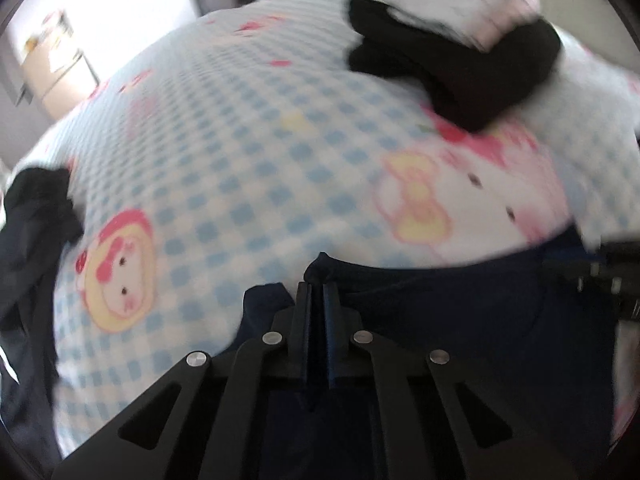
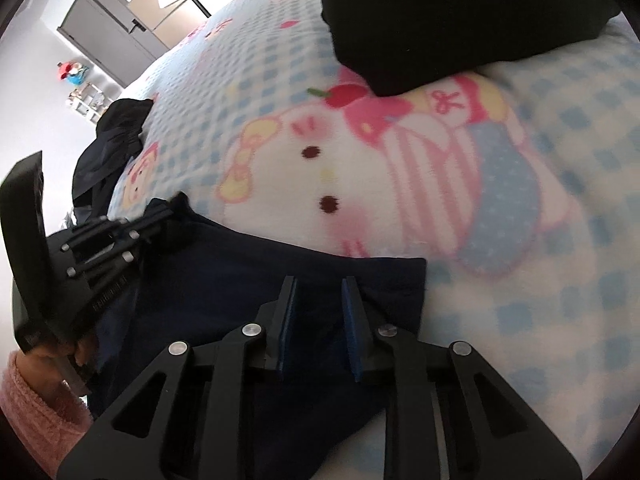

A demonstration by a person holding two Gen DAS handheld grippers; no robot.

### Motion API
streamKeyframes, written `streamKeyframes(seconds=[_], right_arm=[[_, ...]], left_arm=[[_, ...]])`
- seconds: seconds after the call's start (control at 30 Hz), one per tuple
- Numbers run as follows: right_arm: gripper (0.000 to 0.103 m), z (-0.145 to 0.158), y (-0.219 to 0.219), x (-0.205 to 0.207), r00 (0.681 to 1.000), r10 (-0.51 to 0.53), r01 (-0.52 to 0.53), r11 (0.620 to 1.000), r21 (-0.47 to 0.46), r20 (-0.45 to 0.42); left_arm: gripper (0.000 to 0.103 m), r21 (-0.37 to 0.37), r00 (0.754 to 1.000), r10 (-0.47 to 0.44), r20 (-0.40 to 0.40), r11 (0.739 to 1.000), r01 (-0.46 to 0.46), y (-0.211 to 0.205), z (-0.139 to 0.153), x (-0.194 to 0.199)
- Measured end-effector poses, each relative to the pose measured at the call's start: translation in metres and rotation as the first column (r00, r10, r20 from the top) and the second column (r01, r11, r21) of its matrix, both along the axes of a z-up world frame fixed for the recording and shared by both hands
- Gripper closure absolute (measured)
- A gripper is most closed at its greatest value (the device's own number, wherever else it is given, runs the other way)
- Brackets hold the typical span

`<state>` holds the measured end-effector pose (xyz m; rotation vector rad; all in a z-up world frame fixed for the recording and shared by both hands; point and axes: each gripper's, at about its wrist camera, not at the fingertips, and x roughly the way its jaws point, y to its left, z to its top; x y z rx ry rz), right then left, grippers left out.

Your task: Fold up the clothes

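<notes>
Left wrist view: left gripper (image 1: 317,292) fingers pinching the far edge of navy garment (image 1: 460,320) lying on the bed (image 1: 248,152), right gripper (image 2: 319,286) fingers spread, hovering over the garment's right corner, nearer that free corner.

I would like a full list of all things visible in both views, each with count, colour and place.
navy garment: one, dark navy, near edge of the bed
folded black clothes: one stack, black, far right
black clothes pile: one, black, left bed edge
blanket: one, blue-white check with cartoon cats, covering the bed
cabinet: one, grey, by the far wall
left hand-held gripper: black, closed on the navy garment's corner
right hand-held gripper: black with blue pads, open above the garment
</notes>
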<state>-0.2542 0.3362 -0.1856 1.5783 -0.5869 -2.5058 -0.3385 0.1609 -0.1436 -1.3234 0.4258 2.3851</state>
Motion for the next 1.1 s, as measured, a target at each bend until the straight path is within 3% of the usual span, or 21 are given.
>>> streamKeyframes(seconds=[0.07,0.13,0.2,0.3,0.4,0.5,0.57,0.7,0.8,0.9,1.03,1.1], right_arm=[[0.083,0.004,0.004,0.003,1.0,-0.009,0.009,1.0,0.016,0.0],[0.083,0.007,0.009,0.006,1.0,-0.022,0.022,1.0,0.017,0.003],[0.083,0.009,0.014,0.009,0.999,-0.035,0.035,0.999,0.006,0.005],[0.081,0.016,0.021,0.012,0.998,-0.059,0.059,0.998,-0.014,-0.011],[0.08,0.026,0.023,0.014,0.997,-0.067,0.067,0.998,0.015,-0.044],[0.079,0.03,0.026,0.015,0.995,-0.077,0.079,0.996,0.041,-0.061],[0.079,0.03,0.027,0.015,0.995,-0.079,0.08,0.997,0.02,-0.053],[0.078,0.029,0.023,0.015,0.997,-0.059,0.06,0.998,0.037,-0.047],[0.075,0.022,0.018,0.013,0.999,-0.043,0.044,0.998,0.047,-0.024],[0.075,0.015,0.018,0.011,0.999,-0.045,0.045,0.998,0.043,-0.001],[0.075,0.014,0.02,0.011,0.999,-0.045,0.045,0.998,0.037,-0.001],[0.075,0.014,0.021,0.012,0.999,-0.048,0.048,0.998,0.033,-0.001]], left_arm=[[0.093,0.098,0.995,0.082,0.057,0.991,-0.088,-0.016,0.004,-0.012],[0.093,0.174,0.976,0.186,0.113,0.963,-0.204,-0.037,0.003,-0.024],[0.093,0.243,0.962,0.211,0.171,0.938,-0.249,-0.049,0.001,-0.028],[0.092,0.223,0.981,0.14,0.136,0.96,-0.168,-0.04,0.005,-0.014],[0.091,0.156,0.997,0.025,0.069,0.987,-0.036,-0.021,0.009,0.009],[0.091,0.123,1.0,-0.008,-0.03,0.992,0.011,-0.016,0.019,0.027],[0.091,0.15,0.999,-0.053,0.0,0.987,0.053,-0.015,0.02,0.035],[0.091,0.111,0.988,-0.136,0.07,0.986,0.128,-0.002,0.007,0.03],[0.091,0.057,0.99,-0.114,0.086,0.992,0.109,0.001,-0.004,0.028],[0.091,0.059,0.993,-0.056,0.105,0.997,0.05,0.001,-0.011,0.012],[0.09,-0.004,0.998,0.02,0.06,1.0,-0.02,0.004,-0.013,-0.003],[0.087,0.001,0.997,0.06,0.045,0.998,-0.06,0.0,-0.011,-0.008]])
